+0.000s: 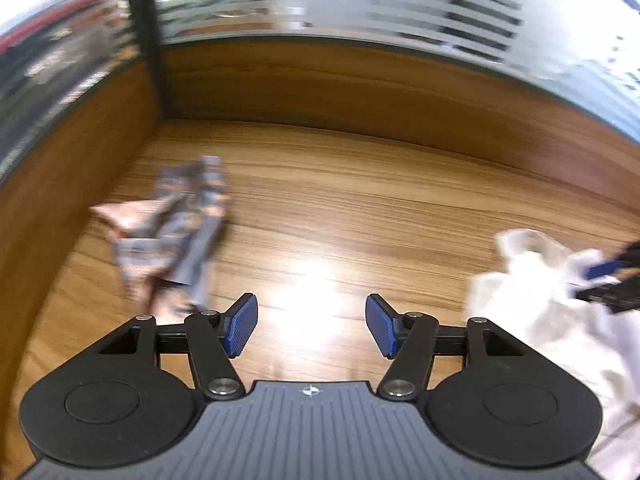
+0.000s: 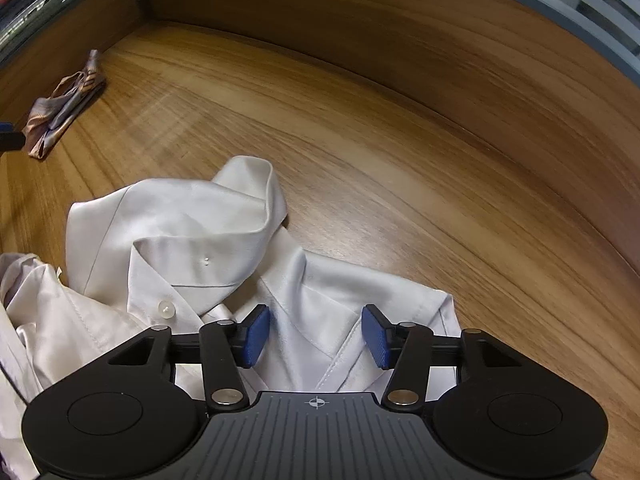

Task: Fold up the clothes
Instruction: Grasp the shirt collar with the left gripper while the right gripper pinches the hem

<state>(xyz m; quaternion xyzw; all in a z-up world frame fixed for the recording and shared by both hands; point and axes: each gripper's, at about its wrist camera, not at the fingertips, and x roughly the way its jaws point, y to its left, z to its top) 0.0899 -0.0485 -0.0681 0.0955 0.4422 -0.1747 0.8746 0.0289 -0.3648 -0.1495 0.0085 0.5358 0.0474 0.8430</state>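
A crumpled white button shirt (image 2: 188, 232) lies on the wooden table (image 2: 380, 152), collar and buttons showing. My right gripper (image 2: 316, 334) is open and hovers just over the shirt's front placket, with fabric between the blue pads but not clamped. In the left wrist view the shirt (image 1: 532, 300) is at the right, with the right gripper's tips (image 1: 608, 280) over it. My left gripper (image 1: 312, 330) is open and empty above bare table. A folded striped grey and pink garment (image 1: 172, 232) lies ahead to its left; it also shows in the right wrist view (image 2: 60, 112).
The table has raised wooden walls at the back (image 1: 360, 84) and left (image 1: 80, 152), meeting at a dark post in the corner (image 1: 146, 32). Glass with blurred stripes stands above the walls. A bright light glare sits on the wood between the left fingers.
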